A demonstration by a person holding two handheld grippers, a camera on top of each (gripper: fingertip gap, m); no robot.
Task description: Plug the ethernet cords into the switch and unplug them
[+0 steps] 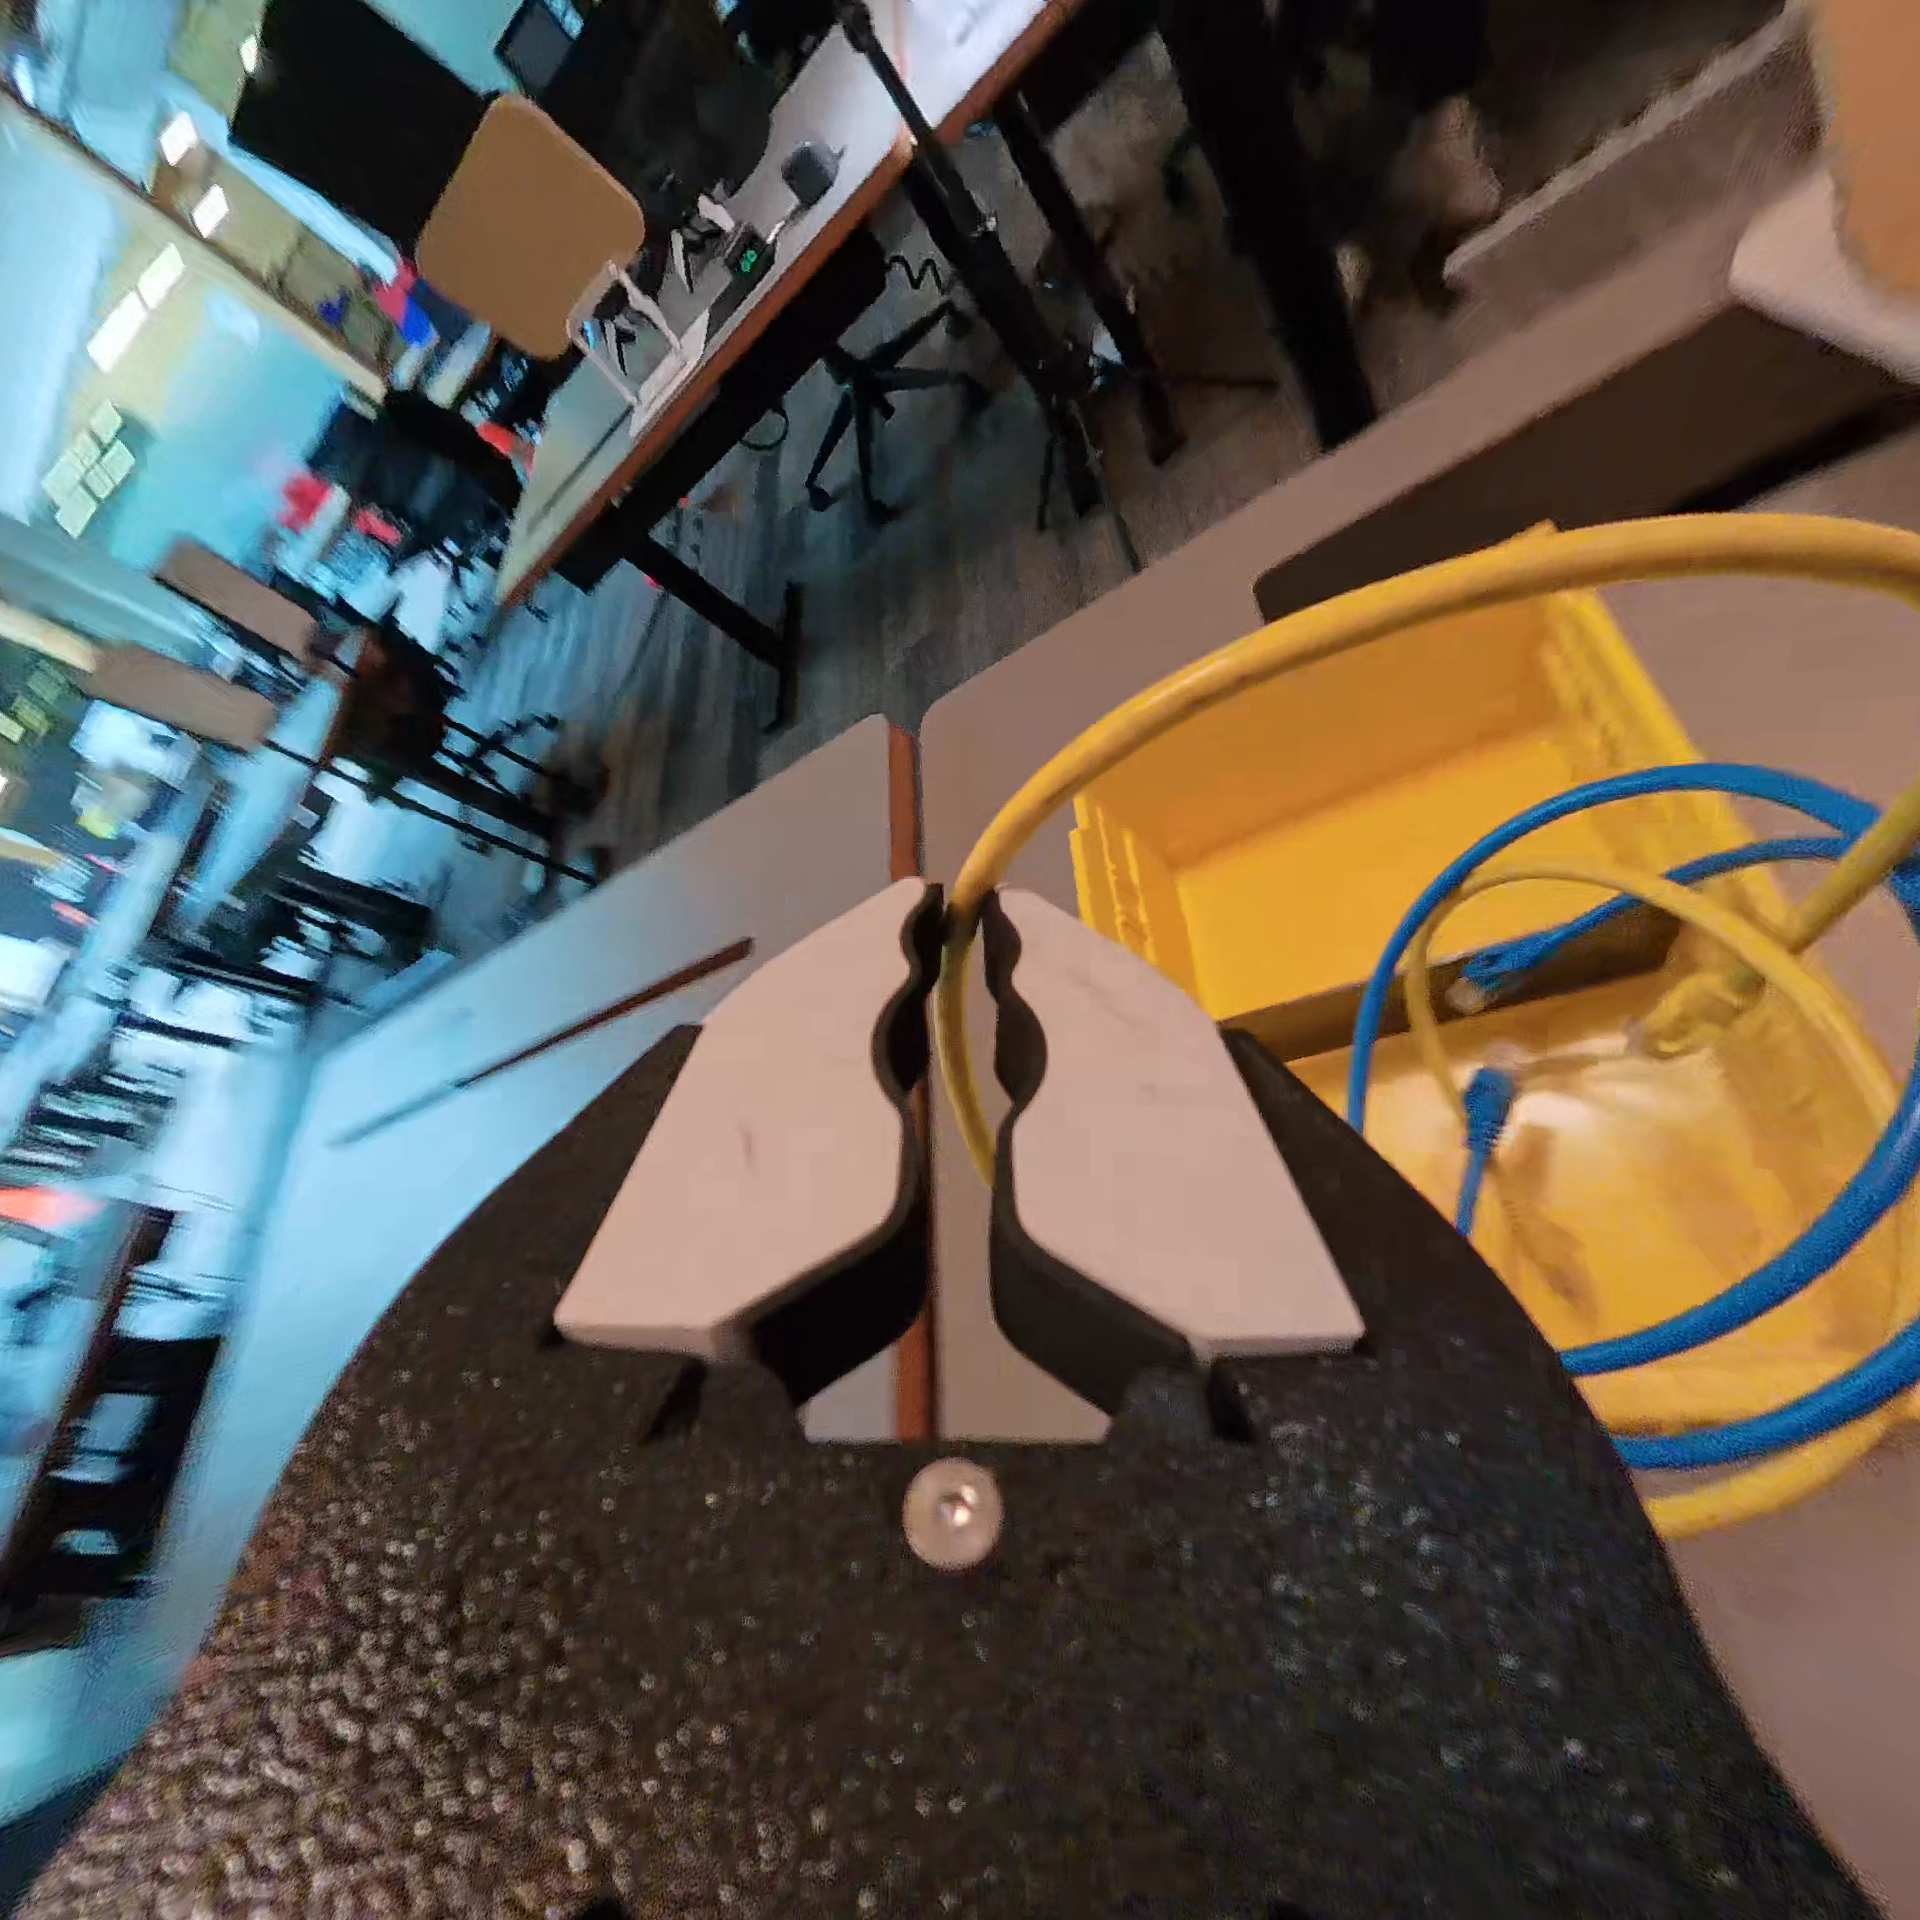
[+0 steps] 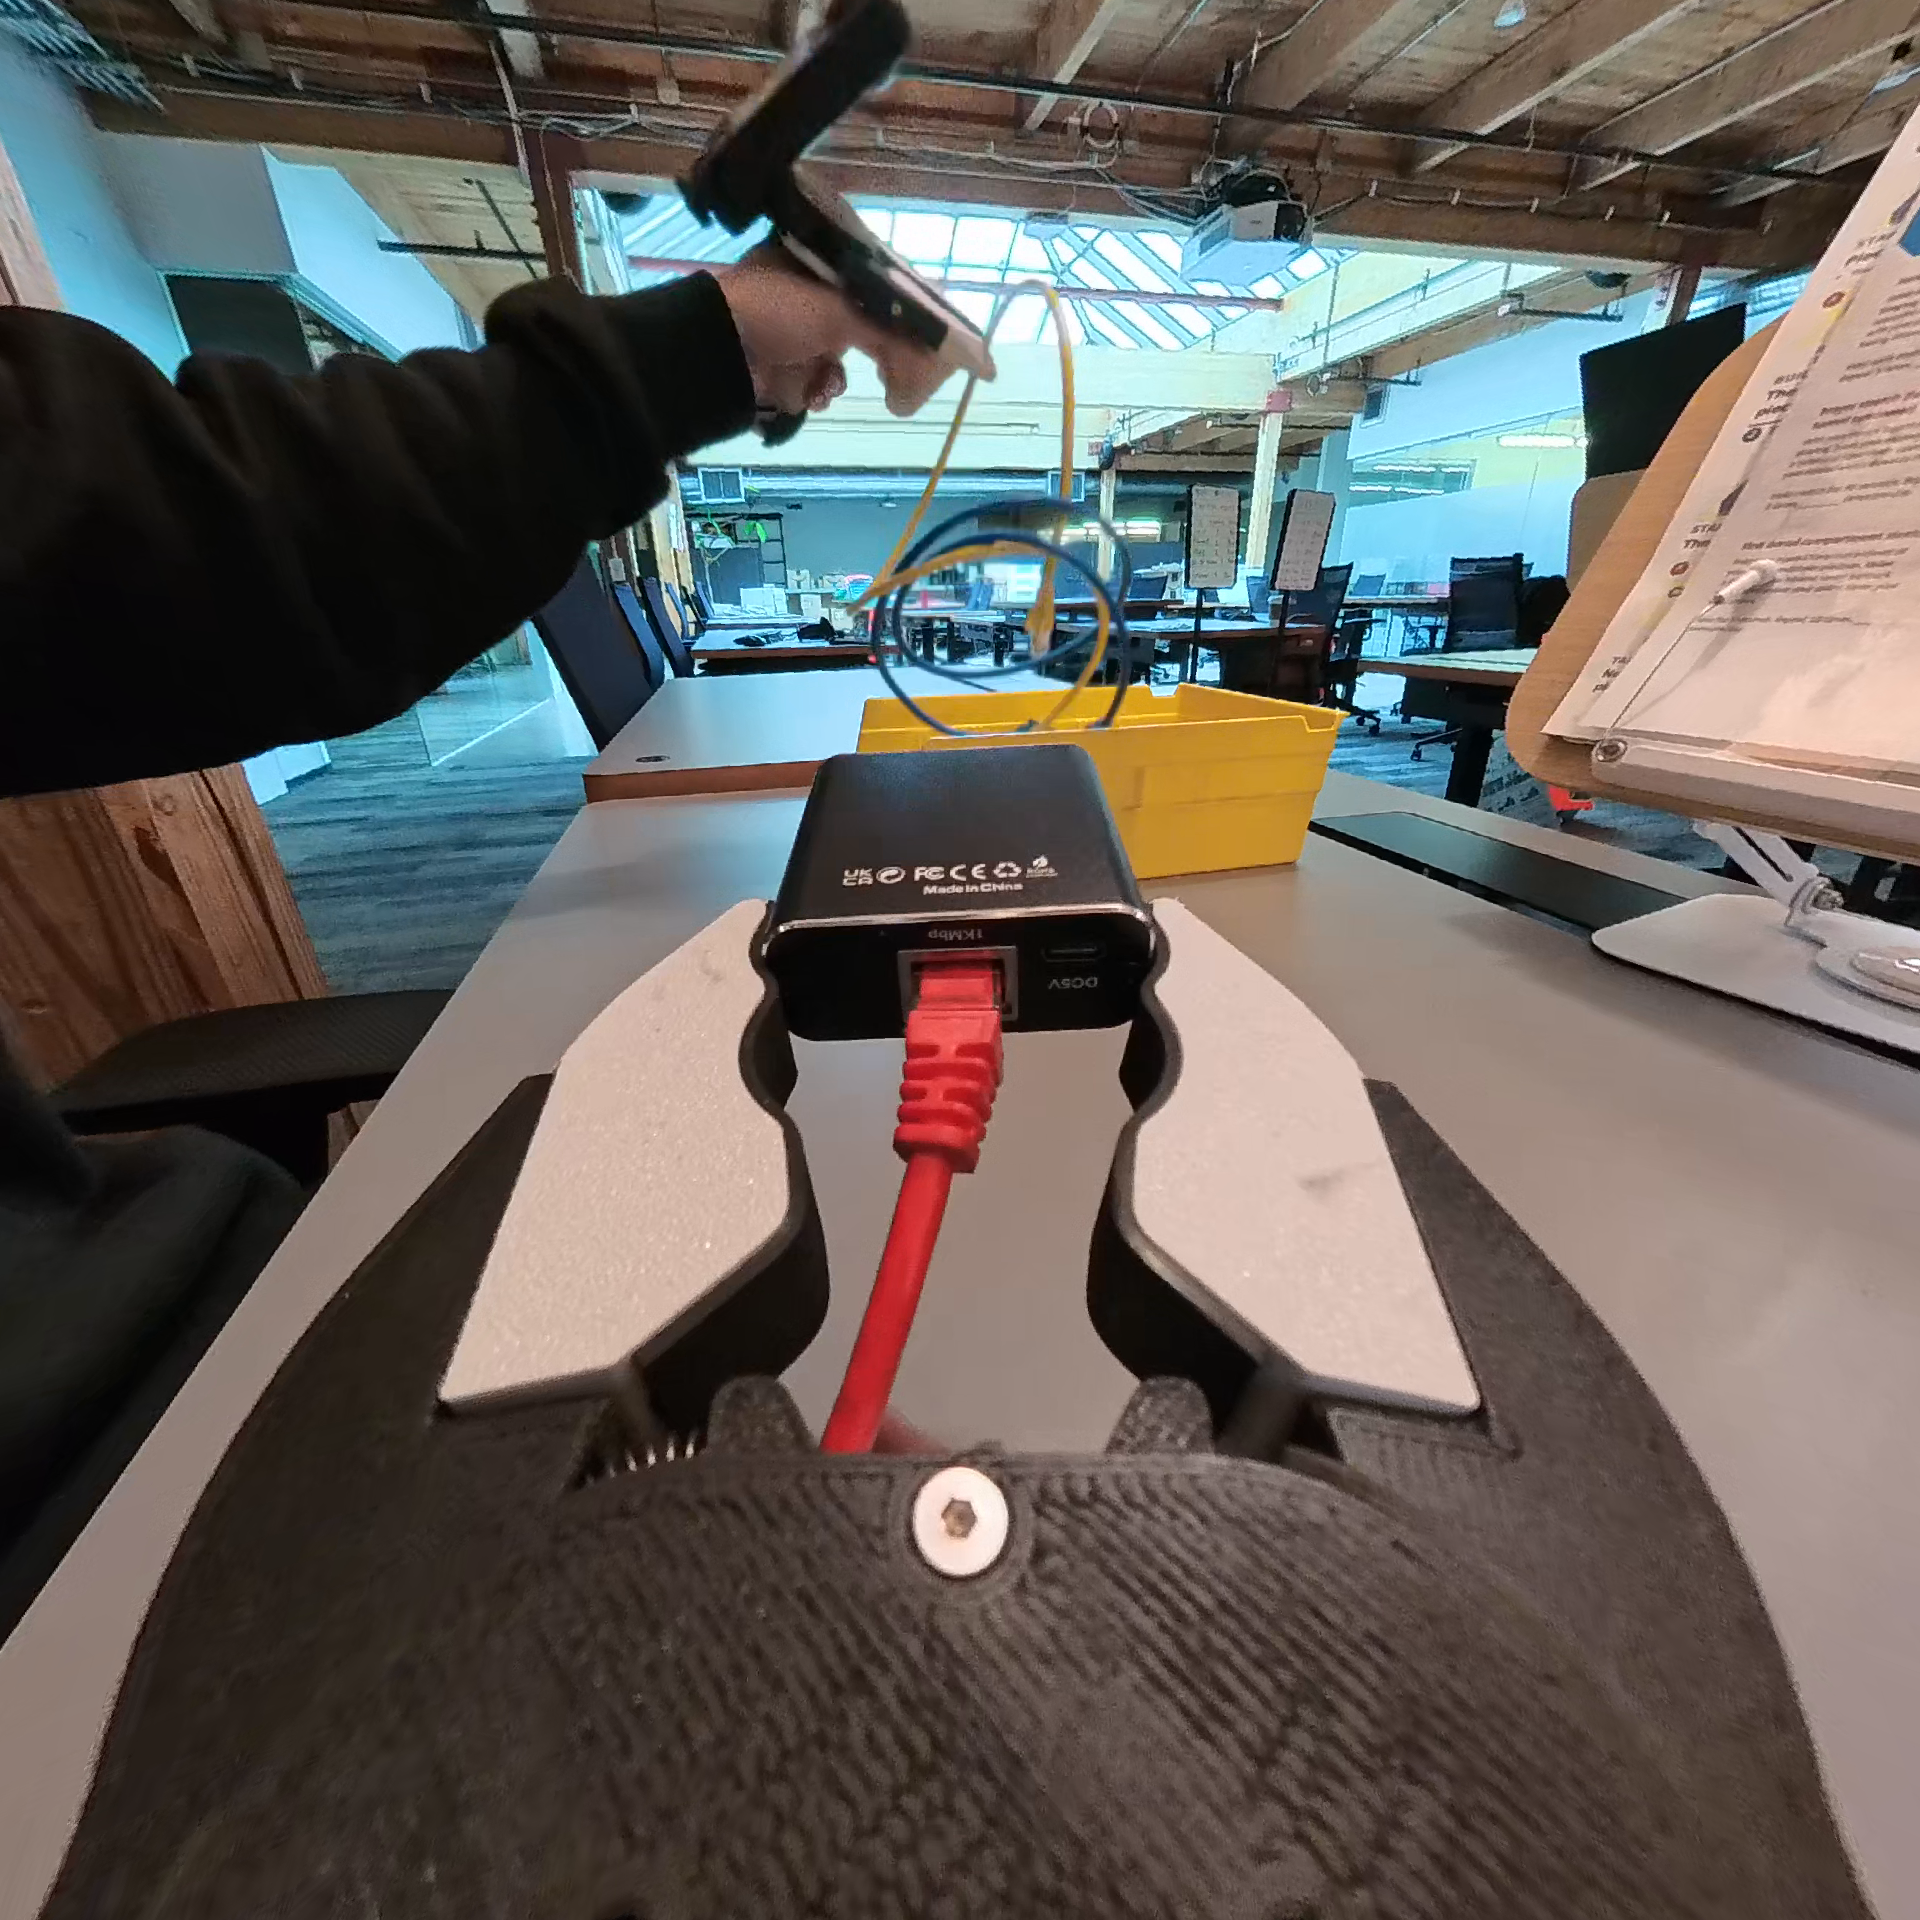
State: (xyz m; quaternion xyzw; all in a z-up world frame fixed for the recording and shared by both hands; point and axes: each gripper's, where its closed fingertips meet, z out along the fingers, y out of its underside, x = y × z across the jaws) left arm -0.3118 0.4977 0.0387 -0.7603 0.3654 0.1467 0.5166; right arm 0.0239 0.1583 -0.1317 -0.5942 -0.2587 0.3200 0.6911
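My left gripper [image 1: 961, 920] is shut on a yellow ethernet cord [image 1: 1351, 587] and holds it high above a yellow bin [image 1: 1351, 748]. A blue cord [image 1: 1766, 1340] hangs tangled in the yellow loops over the bin. In the right wrist view the left gripper [image 2: 977, 358] shows up high with the yellow cord [image 2: 1065, 416] and blue cord [image 2: 997, 665] dangling over the bin [image 2: 1226, 800]. My right gripper [image 2: 958, 935] is shut on the black switch [image 2: 956, 831], which rests on the grey table [image 2: 1455, 1039]. A red cord [image 2: 914, 1247] is plugged into its near port.
A stand with a clipboard of papers [image 2: 1766, 520] sits at the right of the table on a white base [image 2: 1714, 945]. A black-sleeved arm [image 2: 364, 520] reaches across the left. A black chair [image 2: 239, 1039] stands left of the table. Desks and chairs fill the room behind.
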